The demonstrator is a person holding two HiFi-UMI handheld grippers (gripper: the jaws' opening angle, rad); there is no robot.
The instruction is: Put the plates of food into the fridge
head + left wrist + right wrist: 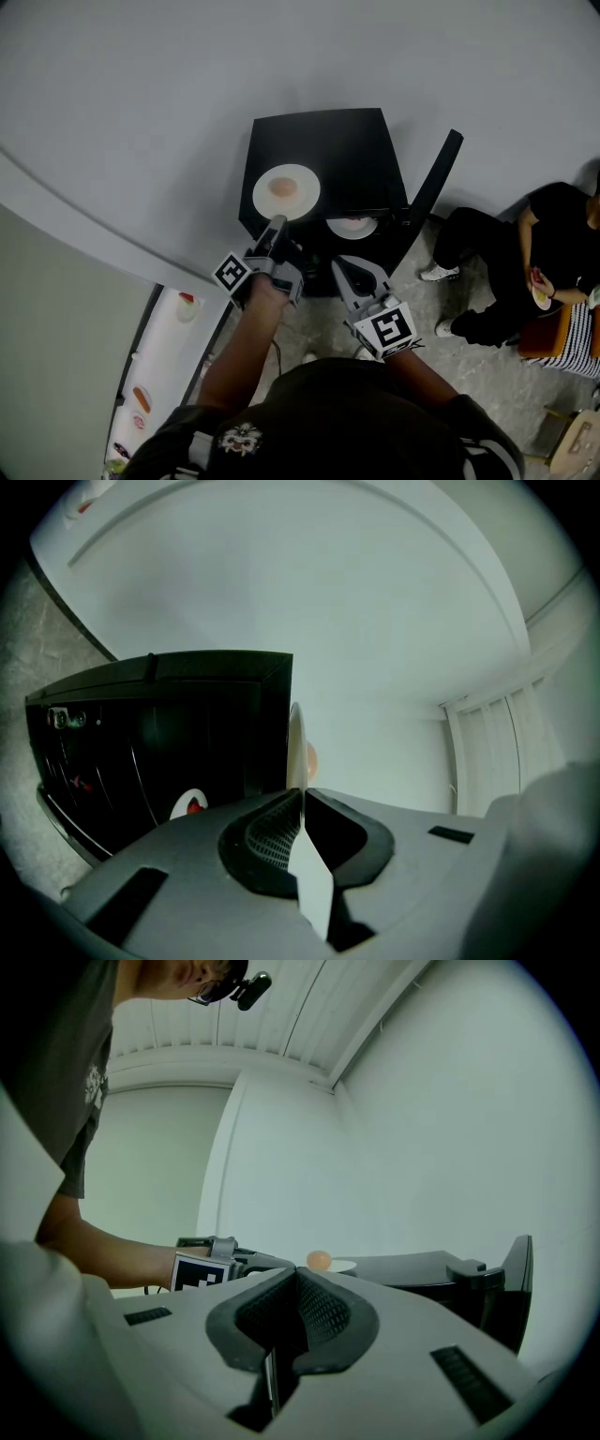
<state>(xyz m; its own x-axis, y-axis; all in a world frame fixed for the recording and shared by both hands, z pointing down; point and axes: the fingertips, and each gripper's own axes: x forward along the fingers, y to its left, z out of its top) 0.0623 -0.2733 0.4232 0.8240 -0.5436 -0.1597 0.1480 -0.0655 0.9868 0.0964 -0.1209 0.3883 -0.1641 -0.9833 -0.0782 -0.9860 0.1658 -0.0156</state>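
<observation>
Head view shows the two grippers nearest, side by side at frame centre in front of the black fridge (323,150). The right gripper (339,269), just right of centre, has its jaws pressed together with nothing between them. Bare speckled floor (441,375) spreads below and to its right as far as a seated person (525,253) at the right edge. The left gripper (278,227) pinches the near rim of the white plate (286,190), pads tight on the edge. The plate lies level over the fridge top, in its lower left corner. Its left rim is close to the top's left edge and its near rim is at the front edge. Whether it rests on the top or hangs just clear, I cannot tell. The rest of the top, up and right of it, is bare. The pinkish food (283,187) sits at the plate's middle. In the left gripper view the plate is edge-on, a thin line running straight up the frame away from the jaws. Below it, inside the fridge, a second plate (352,226) sits on a shelf. The door (436,183) stands swung open to the right. Beyond is pale wall (281,56).
</observation>
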